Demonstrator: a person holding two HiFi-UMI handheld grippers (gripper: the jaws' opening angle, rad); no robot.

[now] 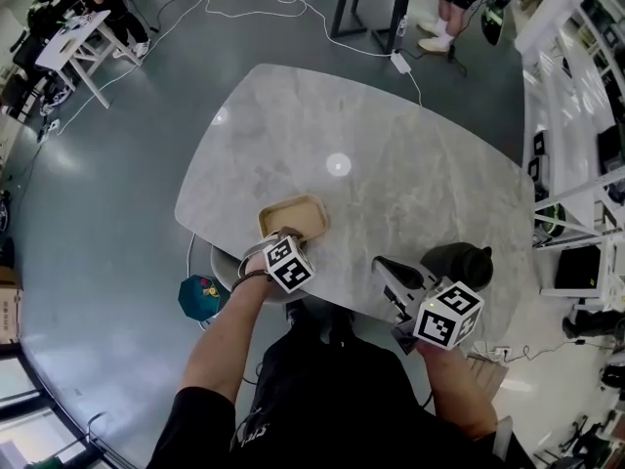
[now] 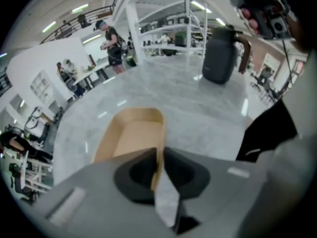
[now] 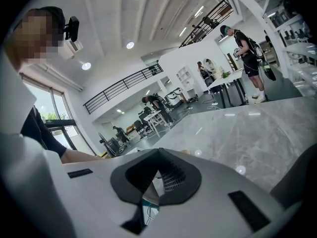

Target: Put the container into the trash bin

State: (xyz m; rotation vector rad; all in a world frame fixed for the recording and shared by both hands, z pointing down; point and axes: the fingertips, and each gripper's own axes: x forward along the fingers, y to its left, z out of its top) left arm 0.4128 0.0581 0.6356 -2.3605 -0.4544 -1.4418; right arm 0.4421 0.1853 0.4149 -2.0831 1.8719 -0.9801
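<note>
1. On the floor at the far left, near me, lies a small teal thing (image 1: 200, 298); I cannot tell what it is.
2. Just right of it, a grey round vessel (image 1: 225, 270) pokes out from under the near left edge of the table (image 1: 391, 154). It looks like the trash bin, though most of it is hidden by the tabletop and my arm.
3. The container (image 1: 293, 216), a shallow tan tray with rounded corners, sits flat on the marble at the table's near left edge, right above that vessel. It is empty.
4. My left gripper (image 1: 283, 234) points steeply down onto the container's near end. In the left gripper view, its jaws (image 2: 159, 155) are pinched on the thin right-hand wall of the container (image 2: 131, 133), one pad inside the tray and one outside, with the wall upright between them.
5. My right gripper (image 1: 386, 267) hangs over the near right part of the table, well apart from the container. In the right gripper view, its jaws (image 3: 159, 151) are pressed together with nothing between them.
6. Just right of that gripper, a dark jug (image 1: 459, 262) with a handle stands upright on the table. In the left gripper view it (image 2: 218, 53) stands far across the marble.
</note>
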